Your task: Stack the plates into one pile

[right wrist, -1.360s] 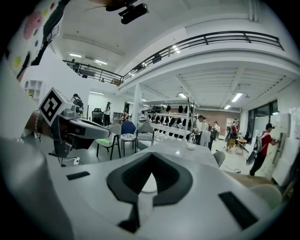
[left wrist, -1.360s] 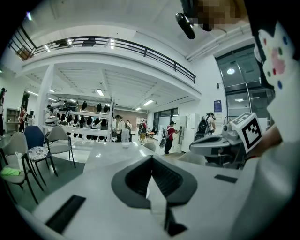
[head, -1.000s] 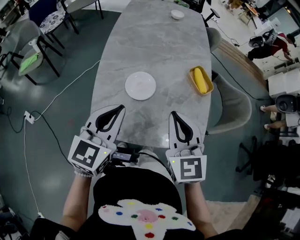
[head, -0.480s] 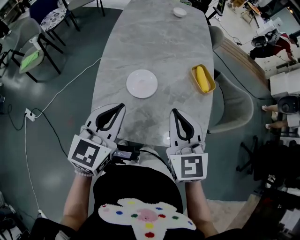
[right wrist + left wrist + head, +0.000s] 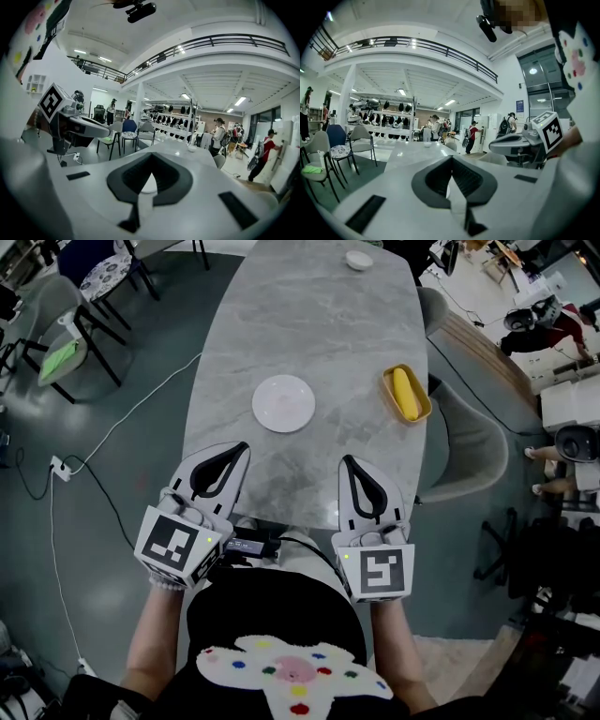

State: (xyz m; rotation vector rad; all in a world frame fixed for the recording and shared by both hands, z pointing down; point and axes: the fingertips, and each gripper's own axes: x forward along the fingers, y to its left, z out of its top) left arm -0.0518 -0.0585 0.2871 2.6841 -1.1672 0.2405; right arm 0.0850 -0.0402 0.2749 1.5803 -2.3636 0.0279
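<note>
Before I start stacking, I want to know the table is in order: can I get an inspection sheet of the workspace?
Surface: grey marble table.
Job's things: one white plate, mid-table, alone.
Clutter: yellow dish holding something yellow, at right edge; small bowl at far end.
Grippers: left gripper and right gripper shut, empty, over the near edge.
Cables: wired socket strip on floor, left.
Surroundings: chairs left; person far right.

Grey marbled desk (image 5: 319, 343), white plate (image 5: 283, 403), yellow dish (image 5: 406, 395), white tongs with black-and-white square markers
</note>
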